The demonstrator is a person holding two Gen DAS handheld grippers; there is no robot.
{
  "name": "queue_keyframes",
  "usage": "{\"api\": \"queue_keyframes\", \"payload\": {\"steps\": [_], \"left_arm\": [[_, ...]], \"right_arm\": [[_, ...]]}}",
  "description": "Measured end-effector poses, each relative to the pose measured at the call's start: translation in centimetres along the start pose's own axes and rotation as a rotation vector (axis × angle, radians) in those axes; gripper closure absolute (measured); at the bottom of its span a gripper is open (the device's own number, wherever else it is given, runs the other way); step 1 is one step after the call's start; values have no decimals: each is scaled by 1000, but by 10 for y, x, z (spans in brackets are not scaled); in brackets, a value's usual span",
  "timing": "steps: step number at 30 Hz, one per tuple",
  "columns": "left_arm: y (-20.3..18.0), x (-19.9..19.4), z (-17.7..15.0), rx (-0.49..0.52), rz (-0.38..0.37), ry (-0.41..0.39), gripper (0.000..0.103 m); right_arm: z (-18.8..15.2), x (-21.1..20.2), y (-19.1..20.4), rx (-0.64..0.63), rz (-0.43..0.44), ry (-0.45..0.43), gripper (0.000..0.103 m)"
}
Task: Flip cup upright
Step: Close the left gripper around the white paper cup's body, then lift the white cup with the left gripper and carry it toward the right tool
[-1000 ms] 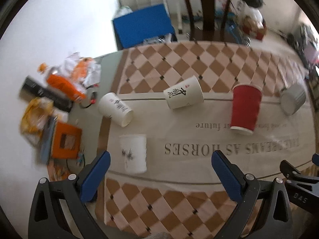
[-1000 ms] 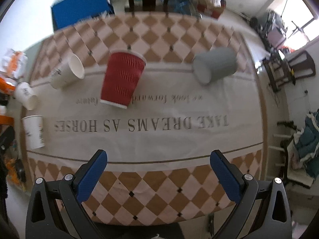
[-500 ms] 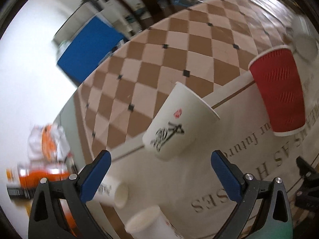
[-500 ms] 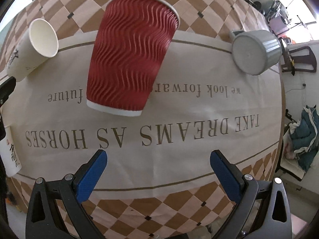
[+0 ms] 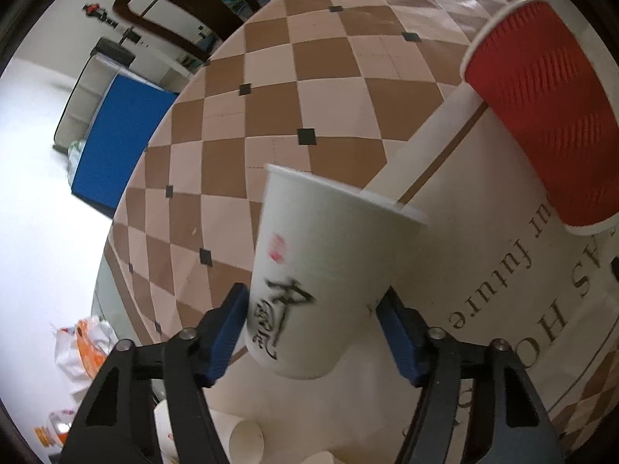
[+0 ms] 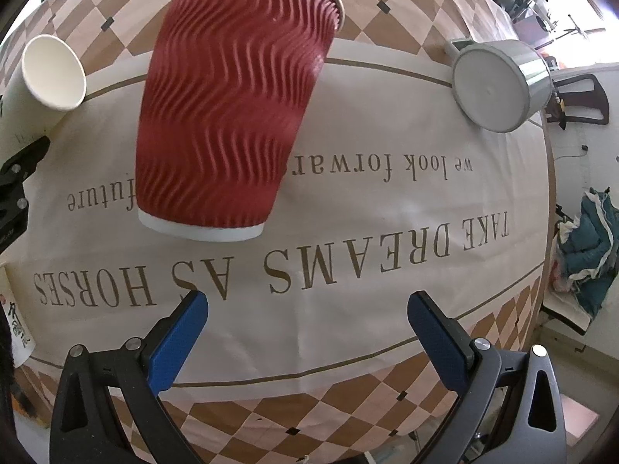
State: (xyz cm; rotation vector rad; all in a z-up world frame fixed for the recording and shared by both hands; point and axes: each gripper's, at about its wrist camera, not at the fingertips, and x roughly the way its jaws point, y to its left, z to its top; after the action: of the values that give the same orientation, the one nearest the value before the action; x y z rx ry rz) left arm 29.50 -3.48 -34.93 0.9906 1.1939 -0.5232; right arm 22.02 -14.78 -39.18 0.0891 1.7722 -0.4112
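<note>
1. The left gripper [image 5: 311, 321] has its jaws clenched on the lower body of the white paper cup [image 5: 325, 278], which lies tilted over the bench [image 5: 340, 85].
2. The right gripper [image 6: 307, 332] hangs with jaws released, grasping nothing.
3. Beyond it, the red ribbed cup [image 6: 236, 104] lies on its side on the cloth.
4. Farther right lies a grey cup [image 6: 499, 85], base toward the camera.

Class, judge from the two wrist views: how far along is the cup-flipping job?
Done: nothing stands upright yet. In hand: the left gripper brackets the white calligraphy cup, which lies on its side. Left: the red ripple cup and grey cup lie tipped; the right gripper is open, holding nothing.
</note>
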Motion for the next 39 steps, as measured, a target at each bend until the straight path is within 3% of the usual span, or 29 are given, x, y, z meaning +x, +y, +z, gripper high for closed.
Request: {"api": "queue_keyframes", "payload": {"steps": [6, 15, 28, 39], "left_arm": [[0, 3, -2, 12, 22, -26, 44], [-2, -8, -11, -52, 12, -18, 44], [-4, -79, -41, -320, -34, 18, 44], [-57, -127, -69, -657, -155, 124, 44]], "right_arm": [[-4, -1, 0, 5, -17, -6, 0], [-16, -4, -10, 28, -26, -16, 0], [-38, -20, -41, 56, 6, -63, 0], [-59, -18, -114, 72, 28, -107, 0]]}}
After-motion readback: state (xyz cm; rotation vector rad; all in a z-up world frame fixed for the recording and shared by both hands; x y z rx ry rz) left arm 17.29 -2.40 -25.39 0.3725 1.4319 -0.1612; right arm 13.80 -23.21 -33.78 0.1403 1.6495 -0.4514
